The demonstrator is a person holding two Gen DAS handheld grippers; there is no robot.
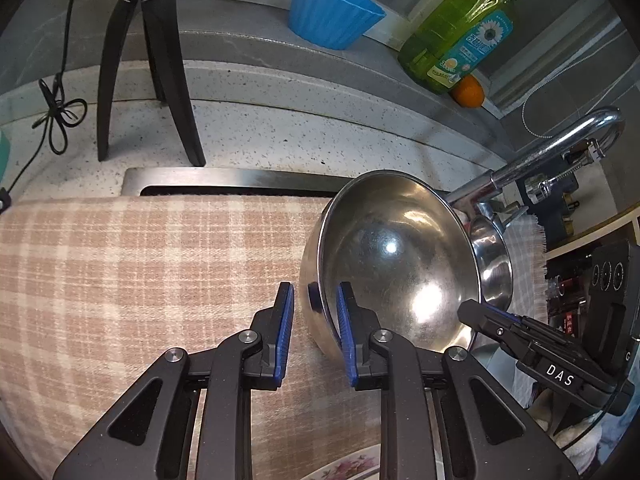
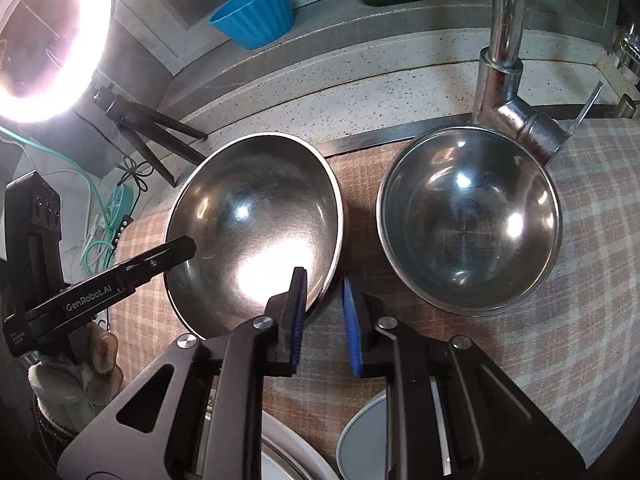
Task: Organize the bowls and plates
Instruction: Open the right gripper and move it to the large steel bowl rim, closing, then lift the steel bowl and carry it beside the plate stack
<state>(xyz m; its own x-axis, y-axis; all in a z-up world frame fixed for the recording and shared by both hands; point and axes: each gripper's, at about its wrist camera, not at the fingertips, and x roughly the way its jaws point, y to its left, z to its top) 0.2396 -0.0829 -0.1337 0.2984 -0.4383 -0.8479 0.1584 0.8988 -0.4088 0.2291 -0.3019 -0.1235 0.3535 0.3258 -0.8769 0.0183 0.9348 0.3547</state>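
A large steel bowl point(image 1: 396, 264) stands tilted on the checked cloth point(image 1: 140, 264). My left gripper point(image 1: 315, 300) straddles its near-left rim, jaws apart, one finger inside and one outside. In the right wrist view the same bowl point(image 2: 256, 224) has my right gripper point(image 2: 324, 284) straddling its right rim, jaws apart. The left gripper's finger point(image 2: 160, 258) reaches the bowl's left rim there. A second steel bowl point(image 2: 468, 220) sits upright to the right, under the faucet point(image 2: 508, 40). The right gripper's fingers point(image 1: 492, 322) show by the bowl's right rim in the left view.
A blue ribbed cup point(image 1: 332, 10), green soap bottle point(image 1: 460, 32) and orange point(image 1: 468, 90) stand on the back ledge. A black tripod point(image 1: 152, 60) stands at the left. A ring light point(image 2: 52, 36) glares. Plate edges point(image 2: 360, 436) show under the right gripper, and a flowered plate point(image 1: 348, 466).
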